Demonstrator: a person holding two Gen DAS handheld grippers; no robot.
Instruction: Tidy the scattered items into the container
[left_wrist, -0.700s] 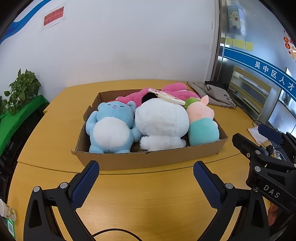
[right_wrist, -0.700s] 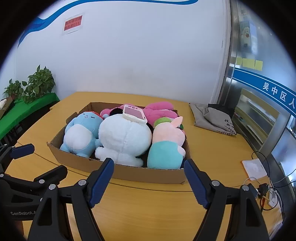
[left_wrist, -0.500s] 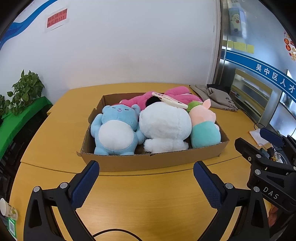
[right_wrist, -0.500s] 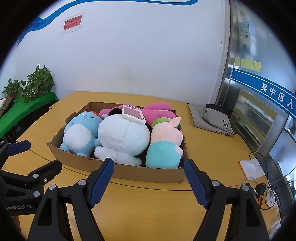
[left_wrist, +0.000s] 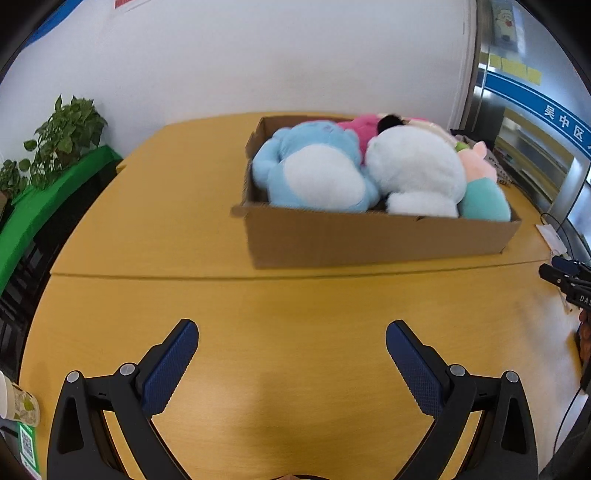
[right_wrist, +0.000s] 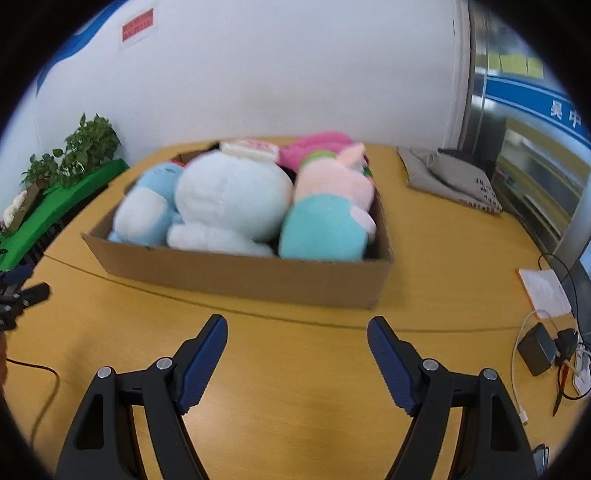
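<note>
Left hand-held gripper (left_wrist: 291, 334) hangs over bare table (left_wrist: 155, 192), jaws spread wide, nothing held; right hand-held gripper (right_wrist: 296, 332) likewise wide apart and empty. Cardboard box (right_wrist: 243, 275) sits mid-table, packed: blue plush (left_wrist: 310, 173), white plush (right_wrist: 229, 195), pink-and-teal plush (right_wrist: 328, 218), a pink one behind, a flat pink-white item on top. No loose toys visible on the table, so tidying looks about finished. Plush would be light, soft, squashy; best pinched at the body or a limb. Wood-look top is smooth, with a seam across it. Grey cloth (right_wrist: 450, 177) right of box, cables and charger (right_wrist: 539, 347) at the edge, potted plant (left_wrist: 62, 136) by white wall.
</note>
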